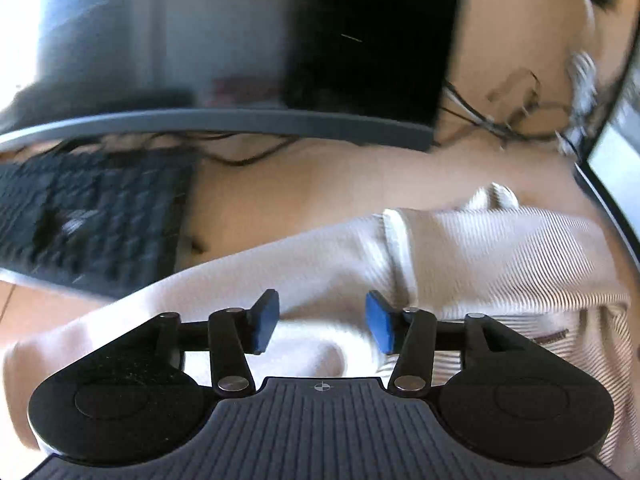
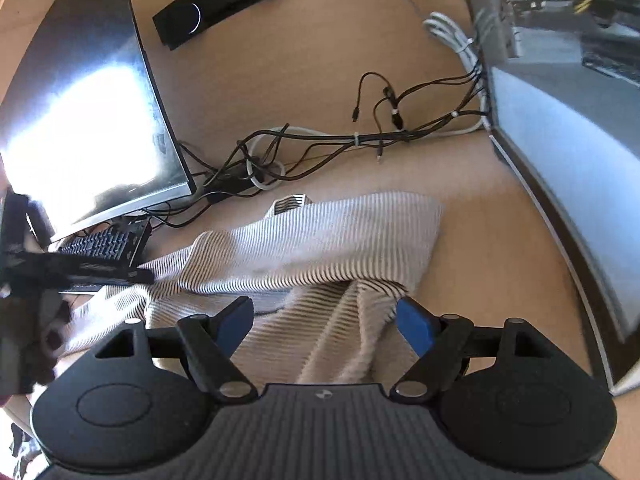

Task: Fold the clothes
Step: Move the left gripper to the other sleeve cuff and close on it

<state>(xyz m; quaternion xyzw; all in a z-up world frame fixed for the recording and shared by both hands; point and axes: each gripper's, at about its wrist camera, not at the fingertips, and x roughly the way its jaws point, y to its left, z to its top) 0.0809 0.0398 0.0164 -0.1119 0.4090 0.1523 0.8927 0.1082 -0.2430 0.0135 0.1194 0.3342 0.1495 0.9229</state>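
Observation:
A beige garment with thin dark stripes (image 2: 304, 248) lies partly folded on the wooden desk (image 2: 280, 80), its top layer turned over the lower one. In the left wrist view the same garment (image 1: 480, 256) spreads from lower left to right, its pale inner side showing under my left gripper (image 1: 322, 322). That gripper hovers over the cloth with its blue pads (image 1: 266, 320) apart and nothing between them. My right gripper (image 2: 326, 326) is open above the garment's near edge, its blue pads (image 2: 416, 328) wide apart. The left gripper shows blurred at the left edge of the right wrist view.
A black keyboard (image 1: 88, 216) and a monitor (image 1: 224, 116) stand left of the garment. A tangle of cables (image 2: 360, 136) lies behind it. A second screen (image 2: 568, 168) borders the right side, and a black bar-shaped device (image 2: 216, 8) sits at the back.

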